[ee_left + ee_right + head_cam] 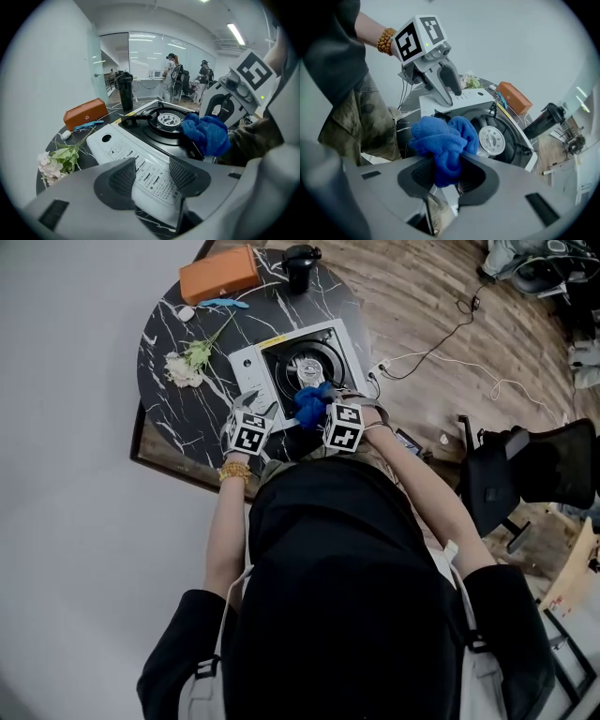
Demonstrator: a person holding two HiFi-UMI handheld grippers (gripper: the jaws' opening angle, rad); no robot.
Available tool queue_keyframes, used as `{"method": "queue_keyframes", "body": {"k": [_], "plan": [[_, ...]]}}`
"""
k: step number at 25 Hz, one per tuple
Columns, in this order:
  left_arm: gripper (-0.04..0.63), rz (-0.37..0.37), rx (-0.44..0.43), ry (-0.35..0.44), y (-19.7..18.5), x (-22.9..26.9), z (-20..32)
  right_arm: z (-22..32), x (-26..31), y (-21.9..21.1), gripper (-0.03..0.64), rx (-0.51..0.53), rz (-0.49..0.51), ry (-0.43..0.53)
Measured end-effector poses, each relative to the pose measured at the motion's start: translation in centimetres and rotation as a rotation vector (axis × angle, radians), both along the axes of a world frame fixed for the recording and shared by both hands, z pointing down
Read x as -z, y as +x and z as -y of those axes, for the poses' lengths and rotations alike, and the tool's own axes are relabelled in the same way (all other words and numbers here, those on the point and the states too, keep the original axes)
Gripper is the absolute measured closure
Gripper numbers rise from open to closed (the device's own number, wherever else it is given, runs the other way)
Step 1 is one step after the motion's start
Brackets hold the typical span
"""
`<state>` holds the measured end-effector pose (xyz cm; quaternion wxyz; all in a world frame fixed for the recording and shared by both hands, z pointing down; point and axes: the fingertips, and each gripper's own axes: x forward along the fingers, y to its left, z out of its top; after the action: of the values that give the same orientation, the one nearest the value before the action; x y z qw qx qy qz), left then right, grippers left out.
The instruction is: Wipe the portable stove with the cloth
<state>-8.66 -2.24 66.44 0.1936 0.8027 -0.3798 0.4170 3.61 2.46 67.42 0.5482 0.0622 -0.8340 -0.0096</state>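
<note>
right claw (448,174) grips the bunched blue cloth (440,138) over the portable stove (247,366) at the table's (173,329) near edge, left claw (152,176) spread astride its panel; wiping seems about to start: press down, rub.

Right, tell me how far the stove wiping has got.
Done: the blue cloth is clamped in the right gripper, bunched over the stove beside its burner. In hand: the open left gripper straddles the white control panel. Left: the wiping itself; I can't tell any spot wiped.
</note>
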Motion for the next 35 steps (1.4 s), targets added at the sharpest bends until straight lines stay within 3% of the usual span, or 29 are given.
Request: {"method": "queue_keyframes", "body": {"k": [7, 11, 14, 15, 19, 21, 22, 25, 29, 33, 35], "plan": [[0.371, -0.019, 0.014, 0.025, -0.2, 0.2, 0.4, 1.6, -0.1, 6.2, 0.517, -0.102, -0.085, 0.010], [0.374, -0.018, 0.018, 0.017, -0.1, 0.1, 0.3, 1.3, 0.2, 6.8, 0.506, -0.113, -0.049, 0.021], [0.374, -0.009, 0.018, 0.013, -0.1, 0.1, 0.2, 0.4, 1.5, 6.3, 0.382, -0.068, 0.039, 0.007], [0.374, -0.006, 0.017, 0.012, -0.1, 0.2, 0.2, 0.2, 2.2, 6.0, 0.376, -0.042, 0.066, 0.027], [0.376, 0.004, 0.012, -0.007, -0.2, 0.3, 0.1, -0.3, 3.1, 3.3, 0.376, 0.023, 0.140, 0.065], [0.376, 0.008, 0.012, -0.013, -0.2, 0.2, 0.1, -0.7, 1.6, 2.2, 0.398, 0.033, 0.089, 0.036], [0.376, 0.011, 0.013, -0.016, -0.1, 0.2, 0.1, -0.9, 0.8, 1.9, 0.479, 0.041, 0.045, 0.023], [0.376, 0.022, 0.009, -0.049, 0.0, -0.1, 0.2, -0.9, 0.1, 1.6, 0.511, 0.042, -0.040, -0.010], [0.376, 0.034, -0.047, -0.121, 0.5, 0.4, -0.3, 0.2, 2.5, 3.5, 0.523, -0.112, 0.024, -0.055], [0.374, 0.018, -0.030, -0.093, 1.0, 0.7, 0.8, 5.0, 6.8, 7.2, 0.522, -0.372, 0.166, 0.006], [0.374, 0.038, -0.037, -0.099, 1.2, 0.2, 0.8, 7.5, 6.9, 8.9, 0.522, -0.491, 0.182, 0.012]]}}
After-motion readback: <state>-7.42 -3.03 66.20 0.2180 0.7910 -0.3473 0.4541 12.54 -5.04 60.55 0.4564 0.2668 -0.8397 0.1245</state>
